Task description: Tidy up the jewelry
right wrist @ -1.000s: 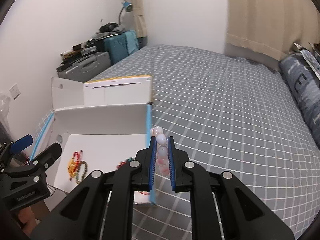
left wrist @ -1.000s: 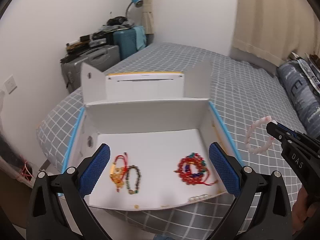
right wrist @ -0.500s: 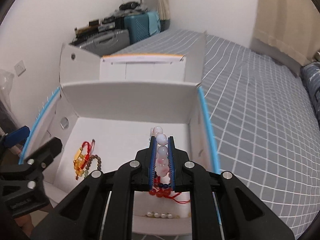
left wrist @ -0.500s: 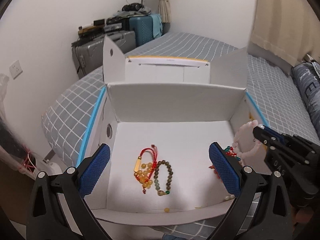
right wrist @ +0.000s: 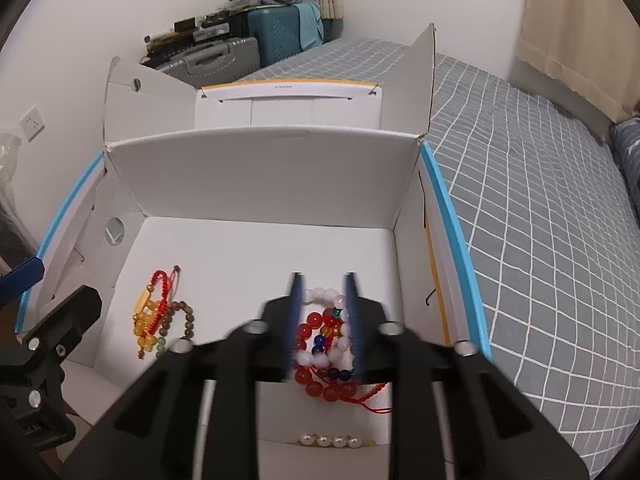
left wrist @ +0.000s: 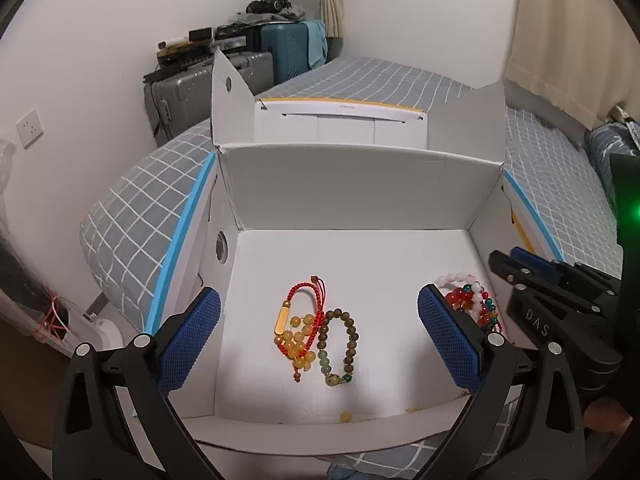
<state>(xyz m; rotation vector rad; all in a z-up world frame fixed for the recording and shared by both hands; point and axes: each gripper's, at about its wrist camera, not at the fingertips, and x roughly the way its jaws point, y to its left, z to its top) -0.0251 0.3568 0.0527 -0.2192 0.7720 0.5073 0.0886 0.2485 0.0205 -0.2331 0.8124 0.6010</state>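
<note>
Two grippers over the open white cardboard box (left wrist: 352,184) on the grey checked bedspread (right wrist: 540,216). Right gripper (right wrist: 323,292) jaws parted to a moderate gap, motion-blurred, holding nothing; the pink-and-white bead bracelet (right wrist: 324,294) lies on the box floor directly below and between its fingers, resting on top of the red bead bracelet pile (right wrist: 328,360) with blue and green beads mixed in. Pink bracelet looks free of both pads, though blur makes contact hard to rule out. Left gripper (left wrist: 320,332) spread wide, empty, hovering above the near edge of the box. Between its blue pads (left wrist: 188,336), on the box floor: red cord bracelet with yellow beads (left wrist: 300,328), and touching it on the right side, a brown-and-green bead bracelet (left wrist: 340,344). Just outside the left gripper's right pad sits the red pile with the pink bracelet (left wrist: 460,280) on it; right gripper (left wrist: 516,264) is visible there too, at that pile's right. Short string of white pearls (right wrist: 328,440) lies near the front wall of the box, below the right gripper's body. Box lid (left wrist: 340,120) stands open at the far side. Suitcases (left wrist: 200,88) stacked against the wall beyond the bed.
</note>
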